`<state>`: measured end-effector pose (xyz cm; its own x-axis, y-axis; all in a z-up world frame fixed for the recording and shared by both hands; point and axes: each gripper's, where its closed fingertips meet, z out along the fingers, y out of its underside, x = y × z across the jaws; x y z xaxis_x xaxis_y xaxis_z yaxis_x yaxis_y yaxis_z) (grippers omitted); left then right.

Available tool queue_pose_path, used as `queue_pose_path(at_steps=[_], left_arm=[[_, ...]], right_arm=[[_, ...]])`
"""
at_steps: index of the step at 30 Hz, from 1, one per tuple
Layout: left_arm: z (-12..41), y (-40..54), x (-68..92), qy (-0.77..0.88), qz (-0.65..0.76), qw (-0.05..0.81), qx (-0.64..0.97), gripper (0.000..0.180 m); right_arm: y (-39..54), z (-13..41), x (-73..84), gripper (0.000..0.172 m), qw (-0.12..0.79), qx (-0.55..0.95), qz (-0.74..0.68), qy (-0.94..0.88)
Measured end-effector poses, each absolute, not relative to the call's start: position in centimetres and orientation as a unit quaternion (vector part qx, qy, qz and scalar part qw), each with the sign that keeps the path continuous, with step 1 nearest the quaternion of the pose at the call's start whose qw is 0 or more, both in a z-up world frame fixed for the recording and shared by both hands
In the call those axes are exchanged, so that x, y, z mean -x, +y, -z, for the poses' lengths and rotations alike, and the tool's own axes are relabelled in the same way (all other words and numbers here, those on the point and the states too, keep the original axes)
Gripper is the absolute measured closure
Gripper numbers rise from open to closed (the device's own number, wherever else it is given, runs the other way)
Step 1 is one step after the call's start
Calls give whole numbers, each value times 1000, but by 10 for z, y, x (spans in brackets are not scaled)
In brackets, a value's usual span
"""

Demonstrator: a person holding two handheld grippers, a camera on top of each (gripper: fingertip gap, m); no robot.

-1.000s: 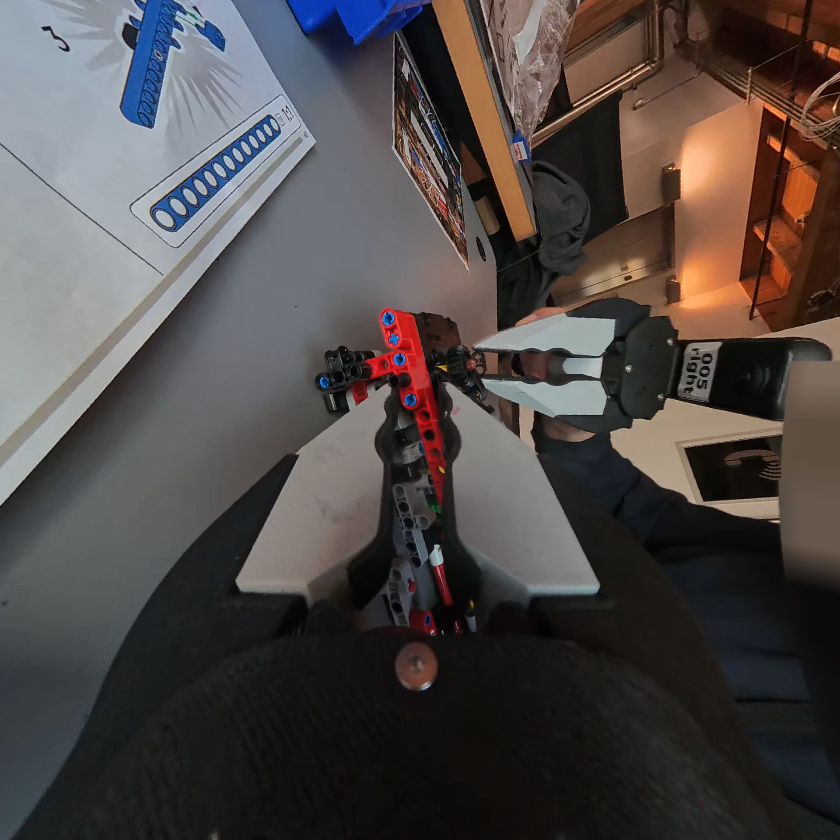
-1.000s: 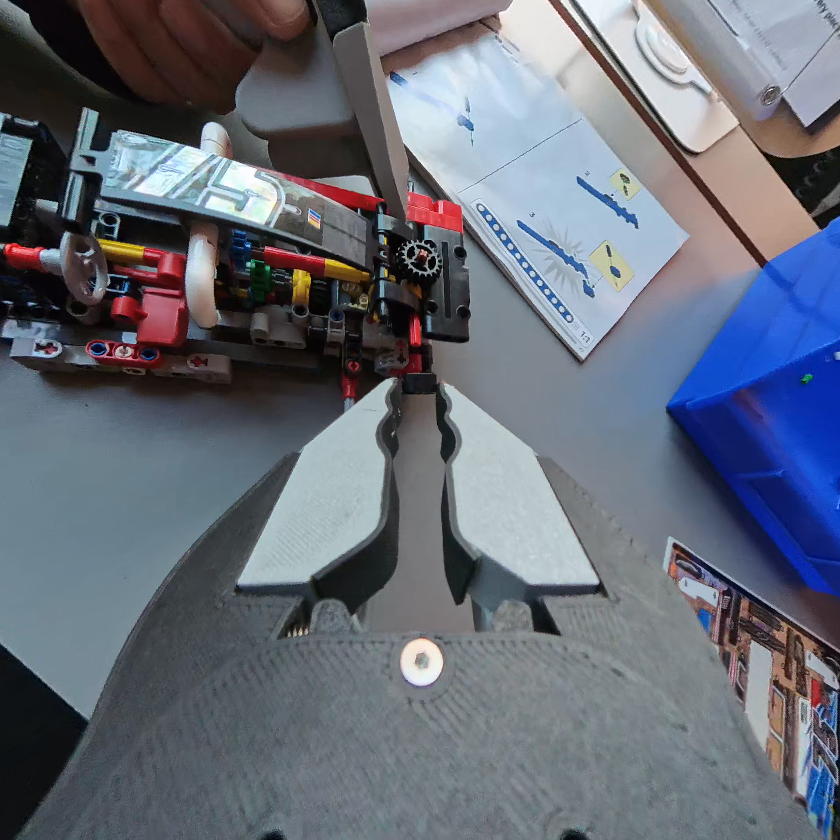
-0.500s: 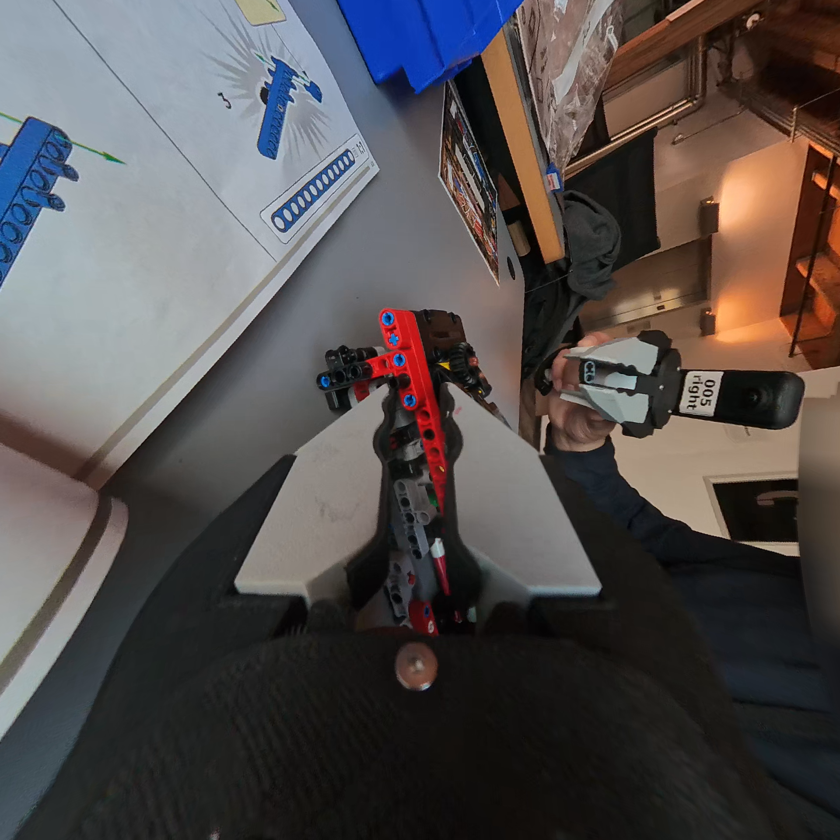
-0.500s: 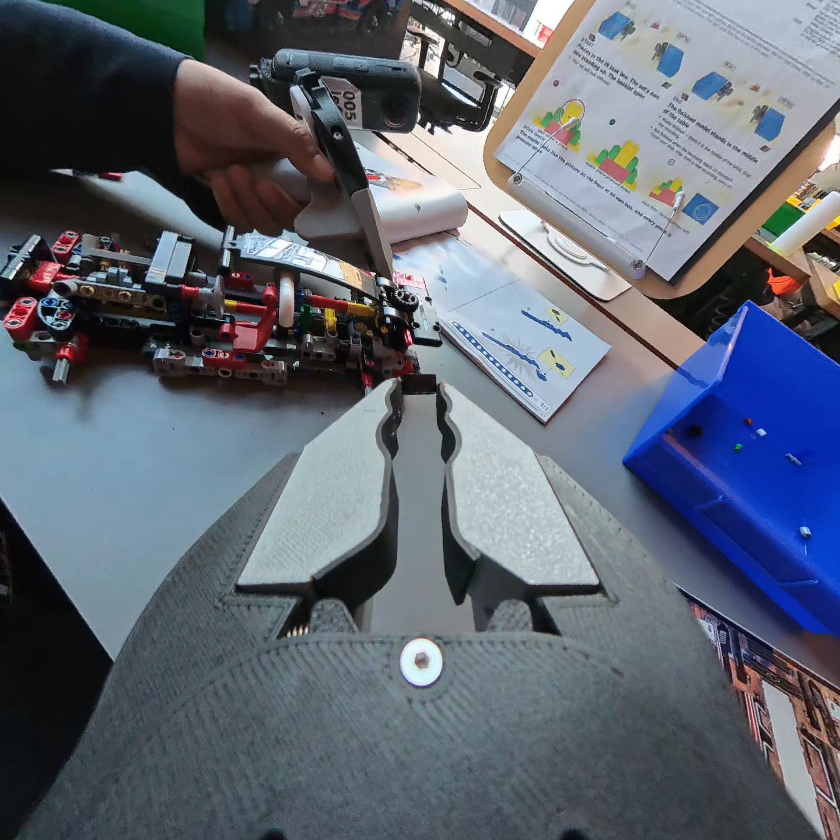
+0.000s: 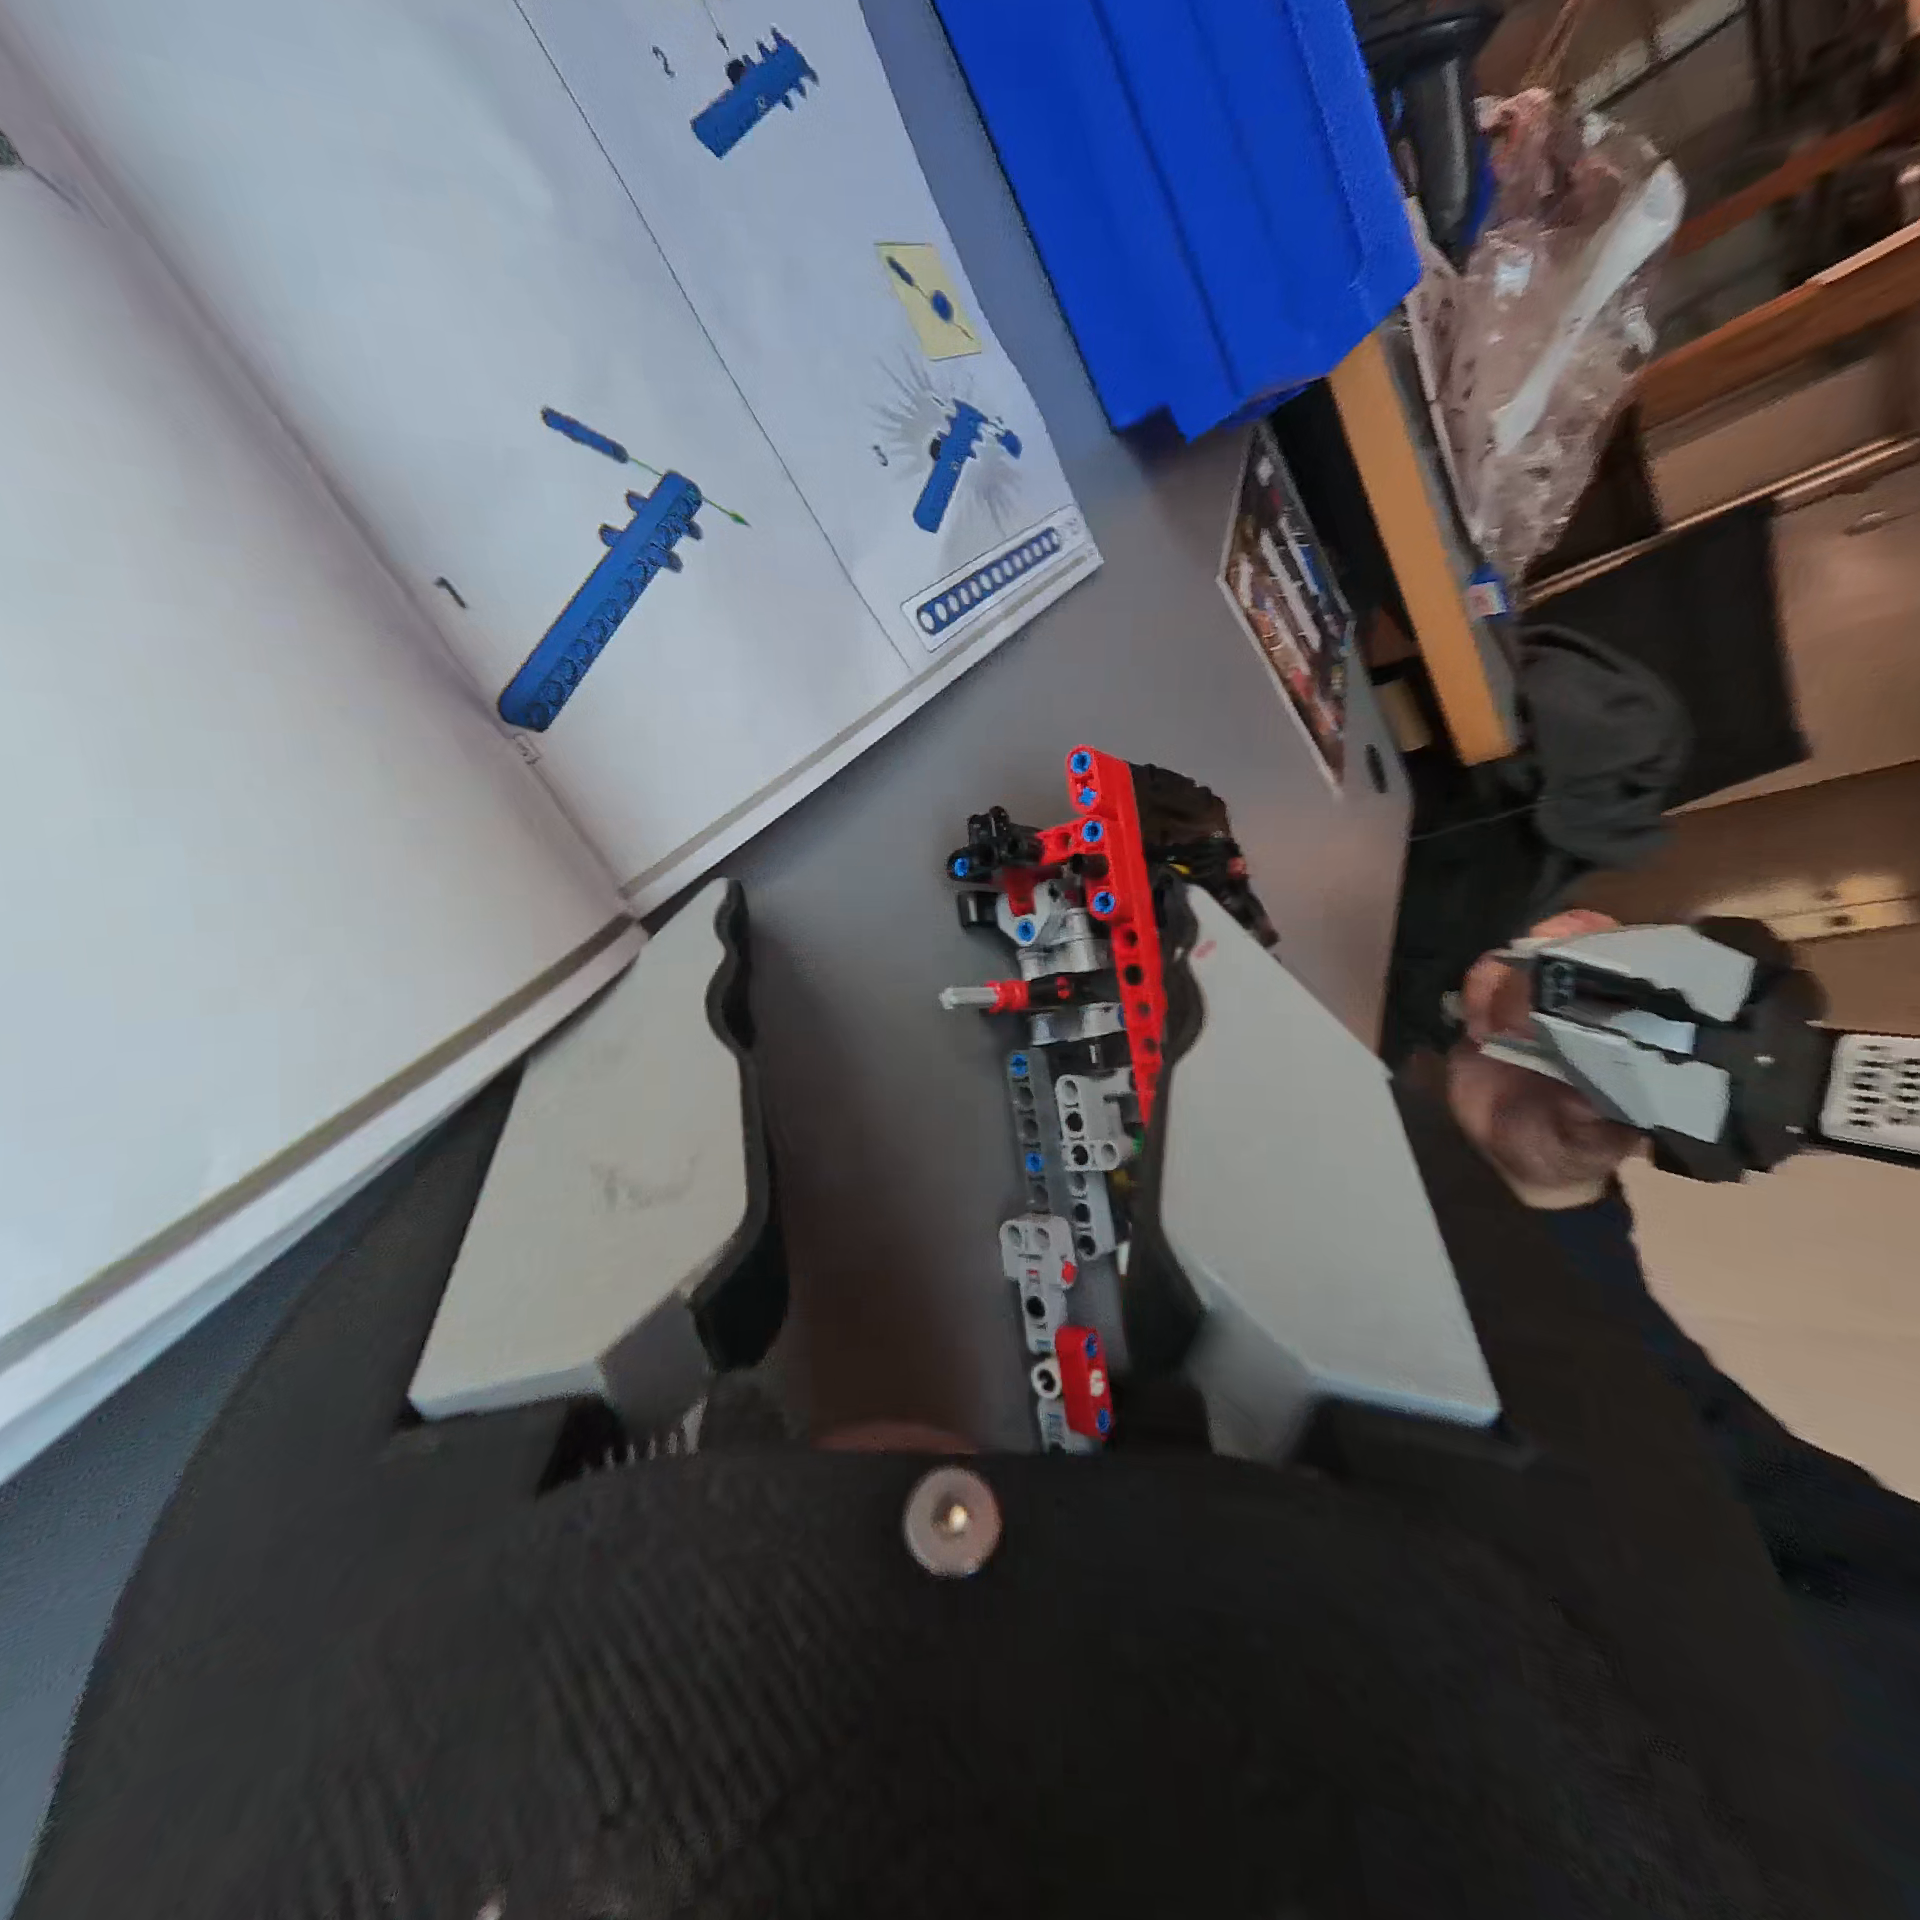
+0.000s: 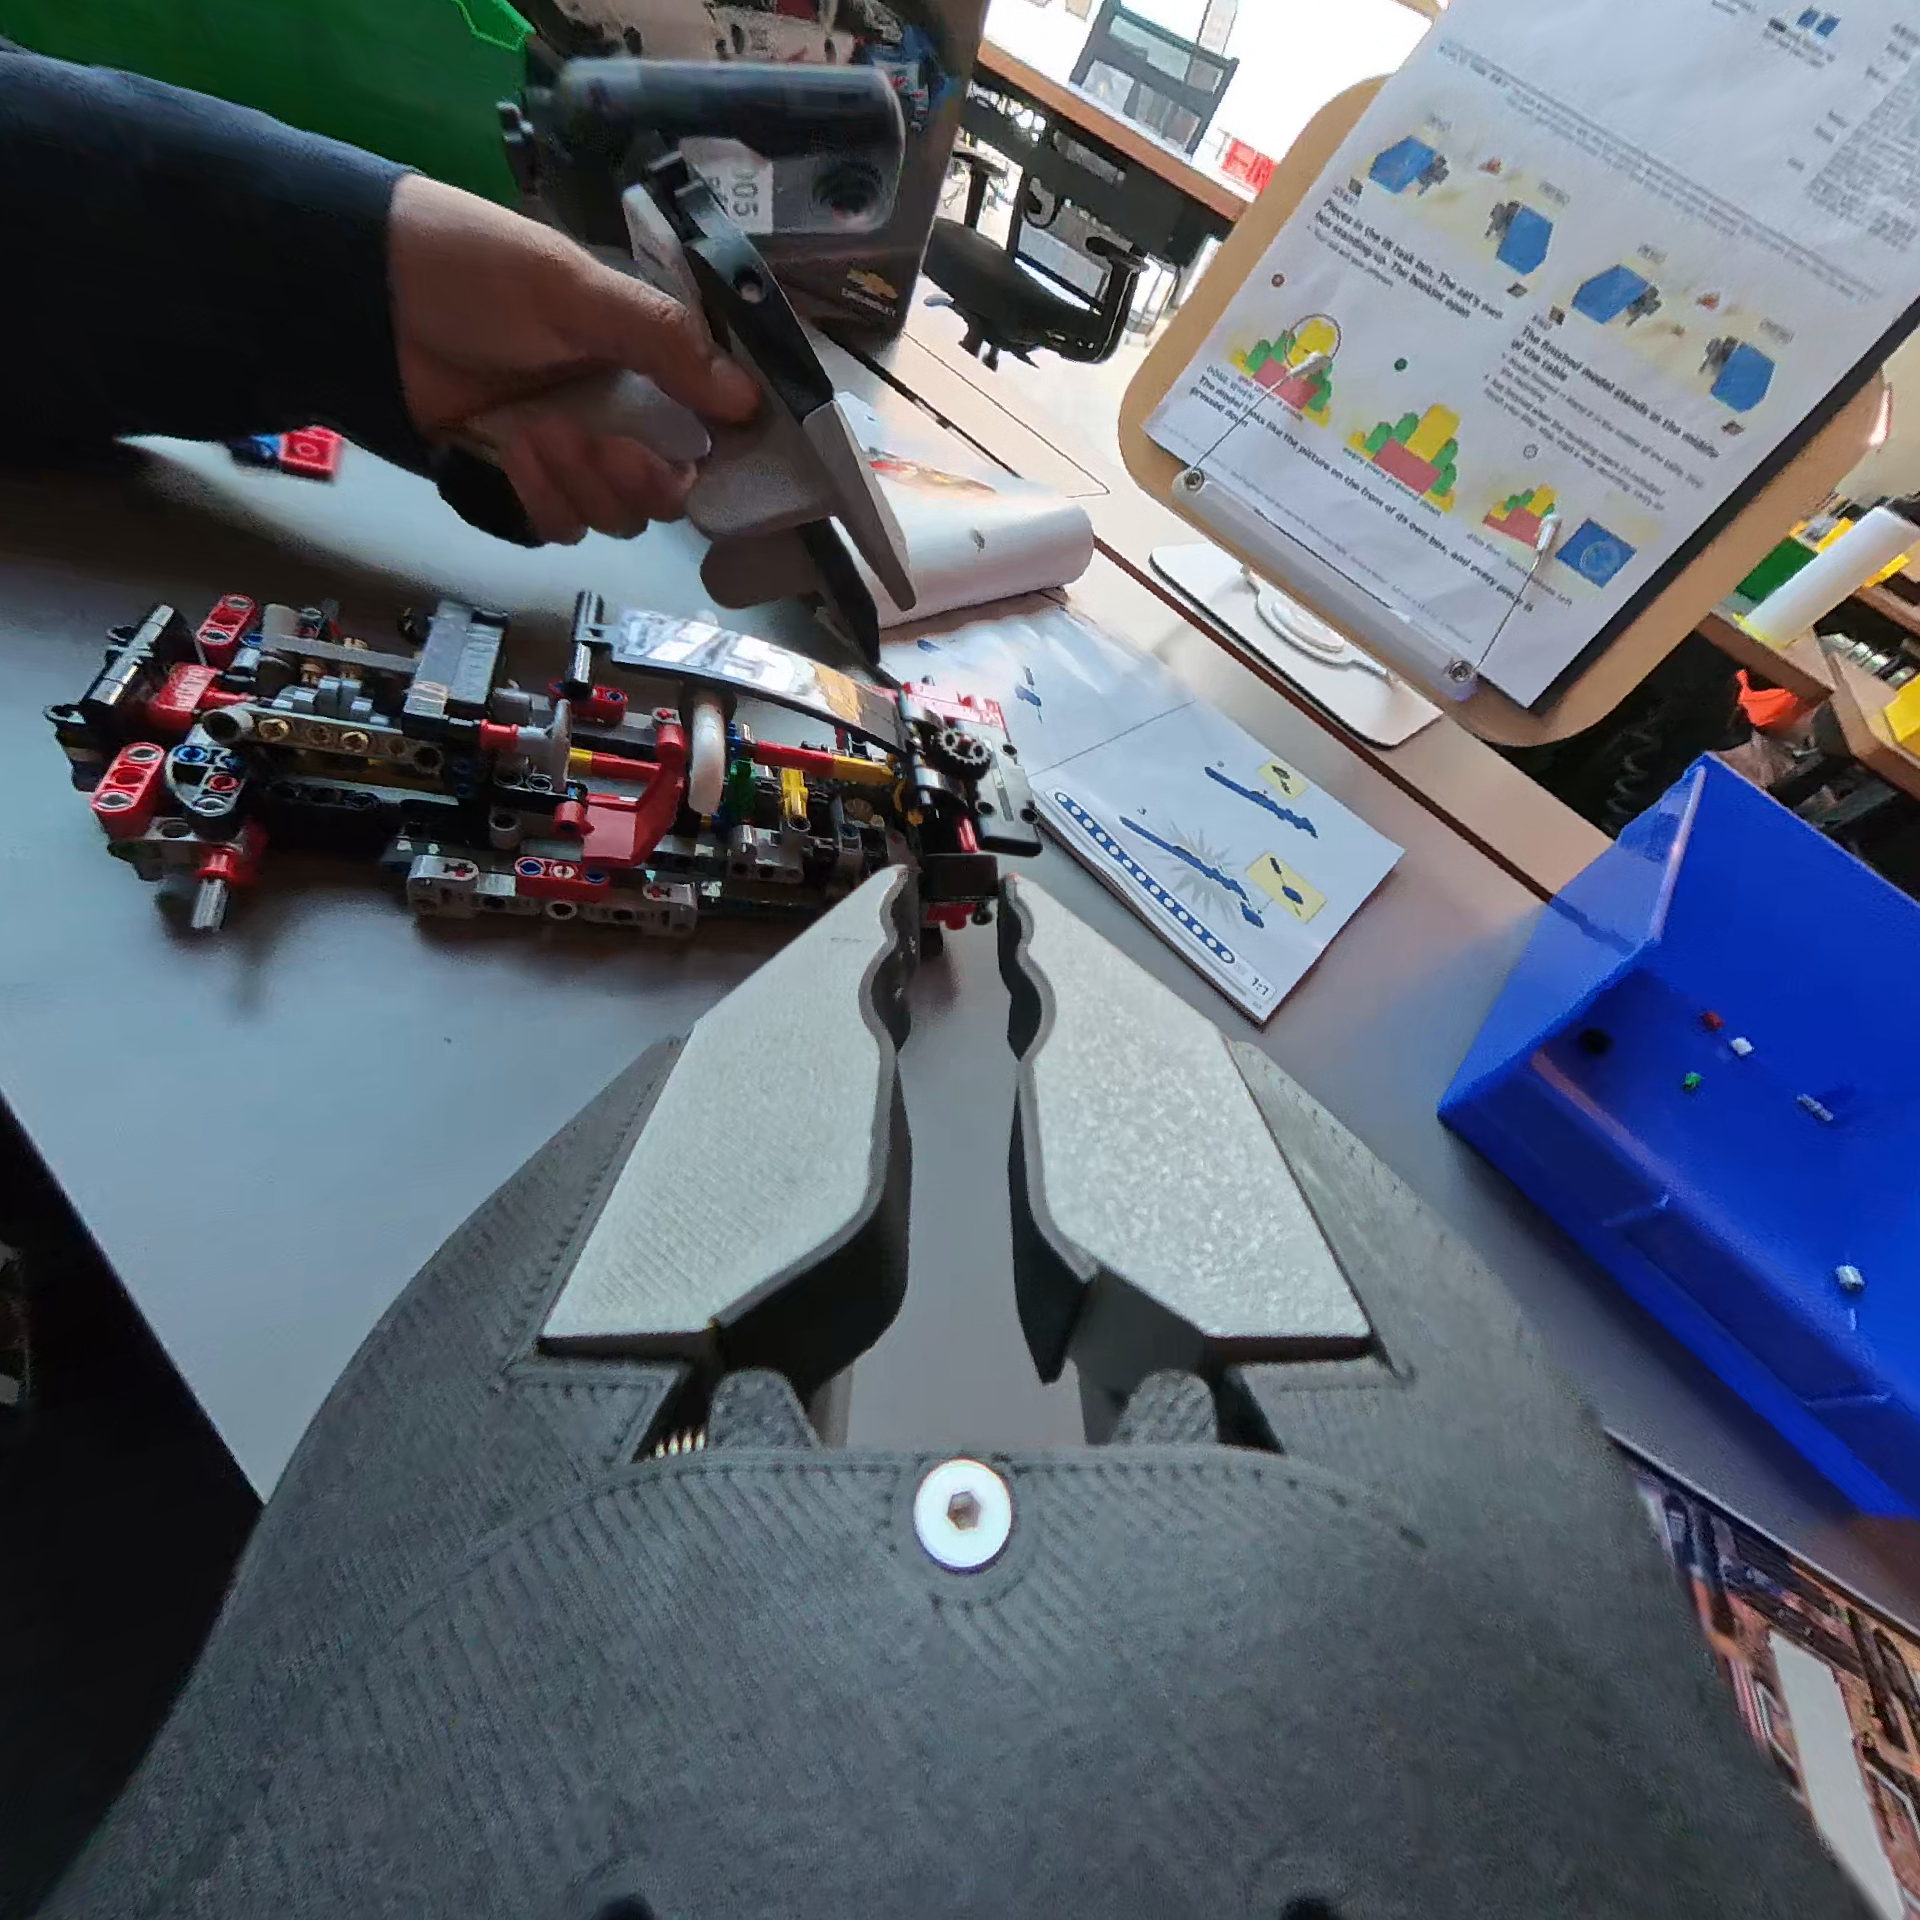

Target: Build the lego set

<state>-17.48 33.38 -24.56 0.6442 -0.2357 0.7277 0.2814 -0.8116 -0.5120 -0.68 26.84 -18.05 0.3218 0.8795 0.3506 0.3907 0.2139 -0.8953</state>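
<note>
Red-and-grey model (image 5: 1081,1049): lengthwise between left jaws, hugging one finger (image 5: 1299,1143)
Left gripper (image 5: 971,914): jaws wide apart, gripping nothing
Right gripper (image 6: 954,899): jaws pinching small black piece (image 6: 958,876)

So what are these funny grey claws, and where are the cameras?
A person holds two pincer tools, one in each hand. Each picture comes from a camera sitting on one tool, looking along its two grey fingers. On the grey table lie a long red, grey and black brick-built model, an open white instruction booklet and a blue plastic bin. The left gripper is wide open, with the model between its fingers, unsqueezed. The right gripper pinches a small black brick piece.
</note>
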Motion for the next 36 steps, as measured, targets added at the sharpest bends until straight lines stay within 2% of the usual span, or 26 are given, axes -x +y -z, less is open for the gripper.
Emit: queue_pose_path(at_steps=[1, 3, 7, 11, 12, 15, 18, 23, 26, 36], left_arm=[[242, 333, 177, -4, 399, 327, 857, 103], [224, 325, 171, 43, 382, 357, 851, 118], [215, 321, 166, 63, 359, 365, 857, 115], [174, 293, 133, 113, 442, 390, 800, 146], [166, 280, 116, 137, 467, 375, 789, 147], [162, 247, 64, 191, 525, 295, 776, 134], [162, 246, 44, 204, 532, 284, 771, 136], [165, 248, 36, 211, 536, 269, 772, 152], [166, 247, 35, 213, 547, 263, 765, 175], [170, 244, 33, 220, 584, 229, 747, 174]], right_arm=[[267, 179, 9, 160, 564, 583, -213, -544], [263, 178, 14, 160, 568, 574, -199, -555], [264, 182, 20, 159, 566, 573, -172, -568], [262, 175, 25, 160, 582, 557, -133, -577], [262, 173, 28, 160, 587, 552, -121, -580], [259, 169, 39, 160, 591, 544, -93, -588], [254, 168, 48, 160, 591, 534, -73, -600], [249, 167, 52, 160, 591, 528, -64, -606], [250, 166, 50, 160, 590, 534, -76, -601], [246, 169, 49, 160, 589, 525, -97, -606]])
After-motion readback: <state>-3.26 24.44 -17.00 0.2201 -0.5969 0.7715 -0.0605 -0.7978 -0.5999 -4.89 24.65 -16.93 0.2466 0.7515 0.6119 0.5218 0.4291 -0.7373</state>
